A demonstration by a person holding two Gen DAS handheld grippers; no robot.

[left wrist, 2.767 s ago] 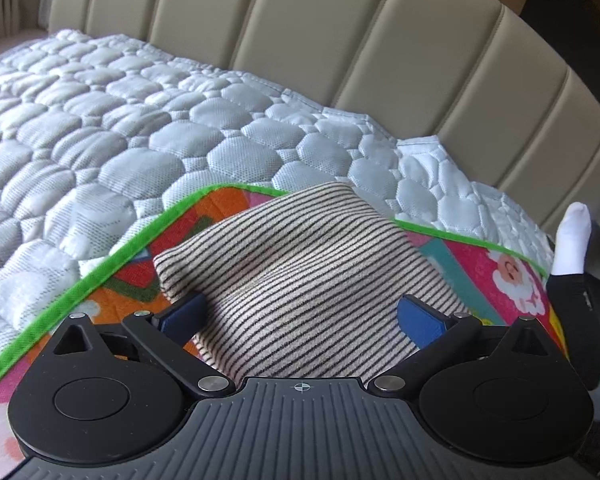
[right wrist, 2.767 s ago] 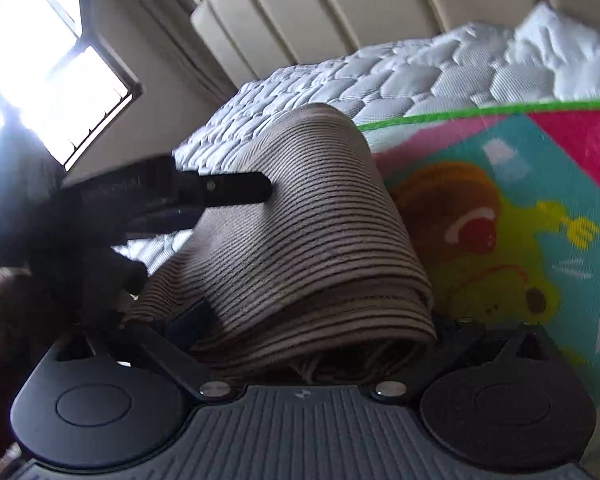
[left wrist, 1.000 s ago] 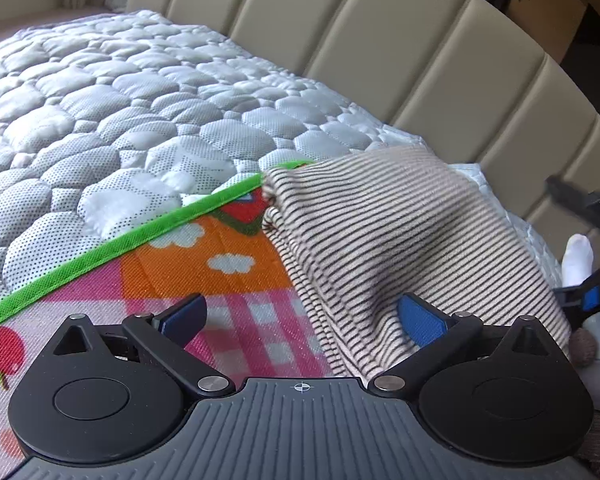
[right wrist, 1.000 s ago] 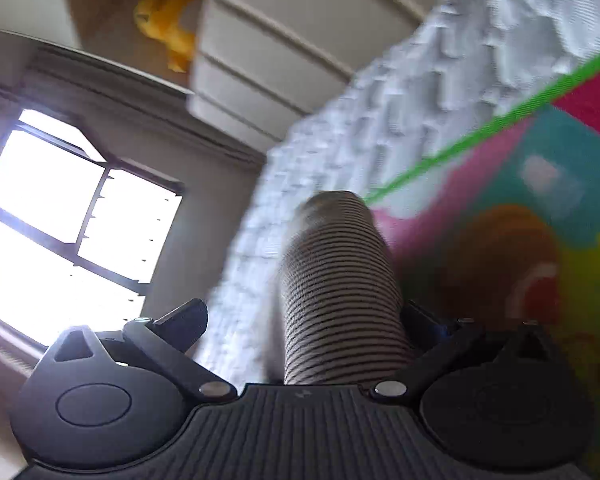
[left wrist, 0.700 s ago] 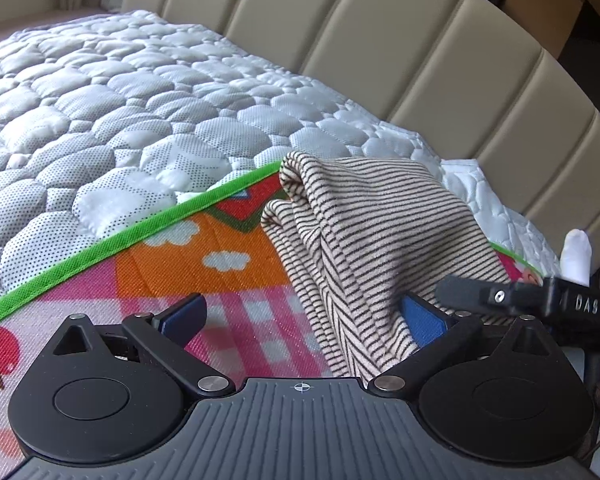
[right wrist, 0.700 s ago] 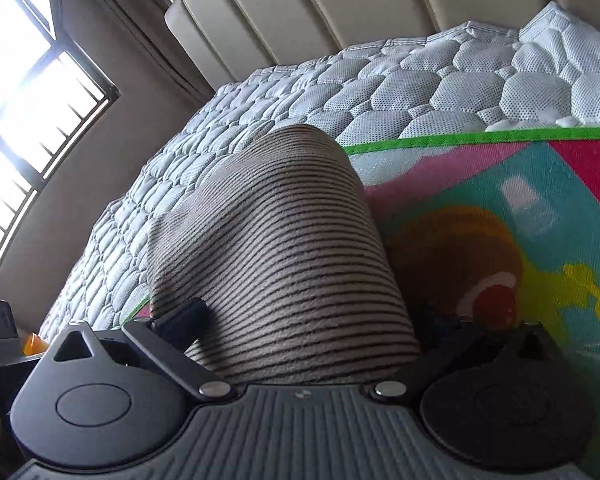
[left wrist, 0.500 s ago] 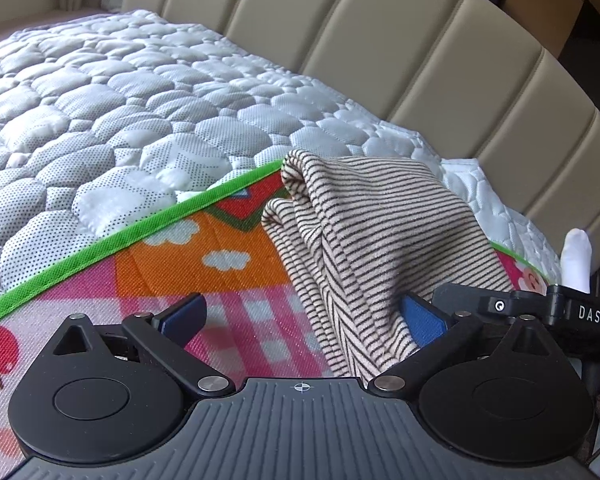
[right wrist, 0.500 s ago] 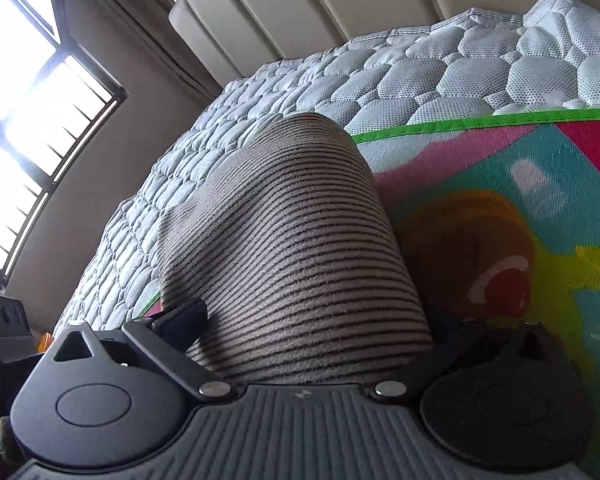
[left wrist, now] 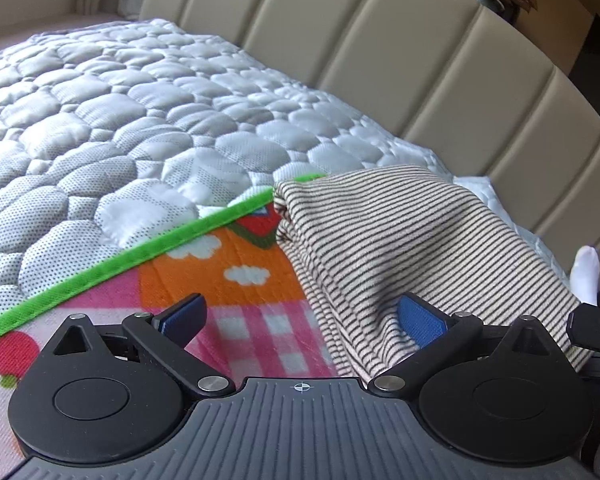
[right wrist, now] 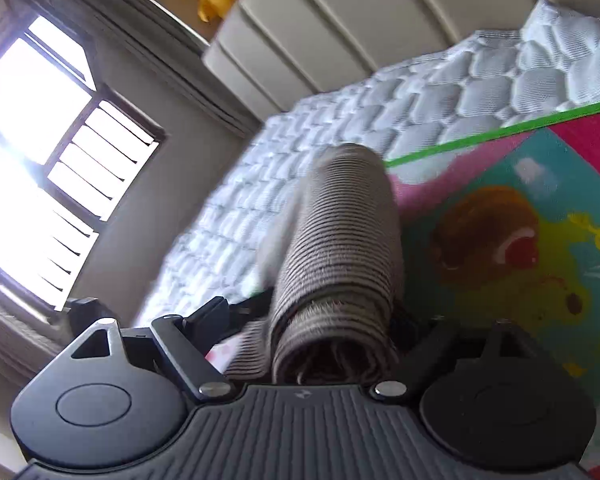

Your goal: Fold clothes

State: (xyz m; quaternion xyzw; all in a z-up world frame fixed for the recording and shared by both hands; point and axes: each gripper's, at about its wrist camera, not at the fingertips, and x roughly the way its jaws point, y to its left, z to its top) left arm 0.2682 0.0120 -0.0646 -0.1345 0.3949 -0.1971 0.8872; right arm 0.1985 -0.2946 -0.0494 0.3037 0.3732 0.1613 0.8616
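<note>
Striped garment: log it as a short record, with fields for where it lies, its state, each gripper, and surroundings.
garment: striped garment, bundled in folds
lies on: colourful play mat with a green border, spread over a quilted white mattress cover
left gripper: left gripper open; its right pad lies against the cloth, the other is over the mat
right gripper: right gripper with the bundle between its jaws, which are closing
behind: beige padded headboard

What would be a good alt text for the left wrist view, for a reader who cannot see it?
A folded striped garment lies on a colourful play mat with a green border, over a quilted white mattress. The left gripper has open jaws, its right blue pad against the cloth. A beige padded headboard stands behind.
</note>
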